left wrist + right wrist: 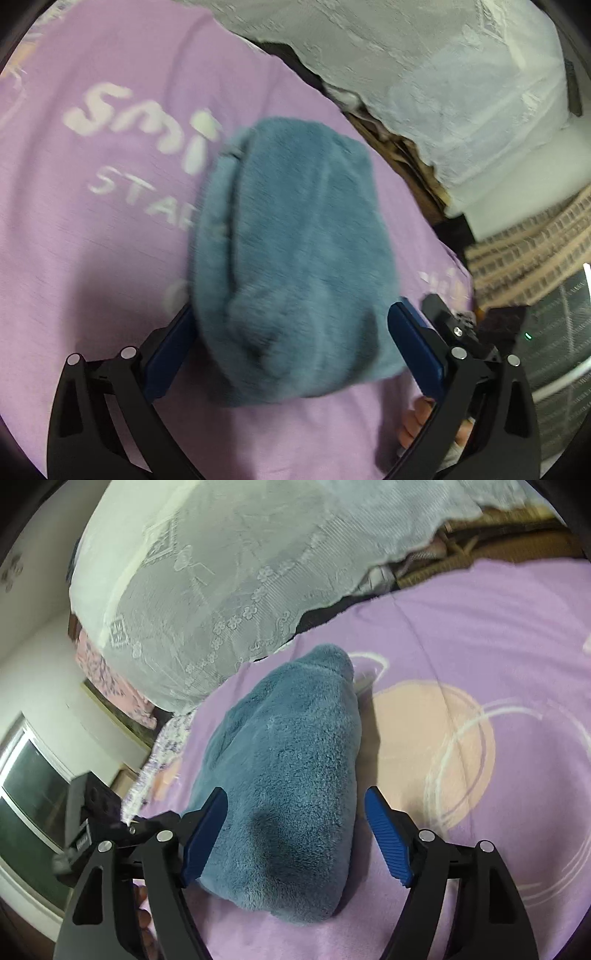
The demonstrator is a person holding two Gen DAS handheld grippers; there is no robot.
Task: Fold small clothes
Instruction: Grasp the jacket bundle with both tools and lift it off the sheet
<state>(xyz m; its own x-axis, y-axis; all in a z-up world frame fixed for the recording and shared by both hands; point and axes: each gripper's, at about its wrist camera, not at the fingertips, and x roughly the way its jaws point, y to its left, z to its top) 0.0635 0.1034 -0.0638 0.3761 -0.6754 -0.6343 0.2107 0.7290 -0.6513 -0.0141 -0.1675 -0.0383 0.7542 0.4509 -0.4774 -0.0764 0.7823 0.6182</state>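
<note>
Left hand-held gripper (291, 343): jaws spread wide, one blue pad on each side of the near end of the garment; whether the pads touch the fabric cannot be told.
Right hand-held gripper (295, 834): jaws wide apart; the left pad is against the garment's near left edge, the right pad stands clear over the bedspread.
Blue fleece garment (284, 786): bundled in a thick folded lump, lying on the bed, its narrow end pointing far.
Purple bedspread (480, 627): beneath the garment, printed with white letters (140, 122) and pale circles (432, 753).
White lace cloth (207, 590): draped beyond the bed's far edge.
</note>
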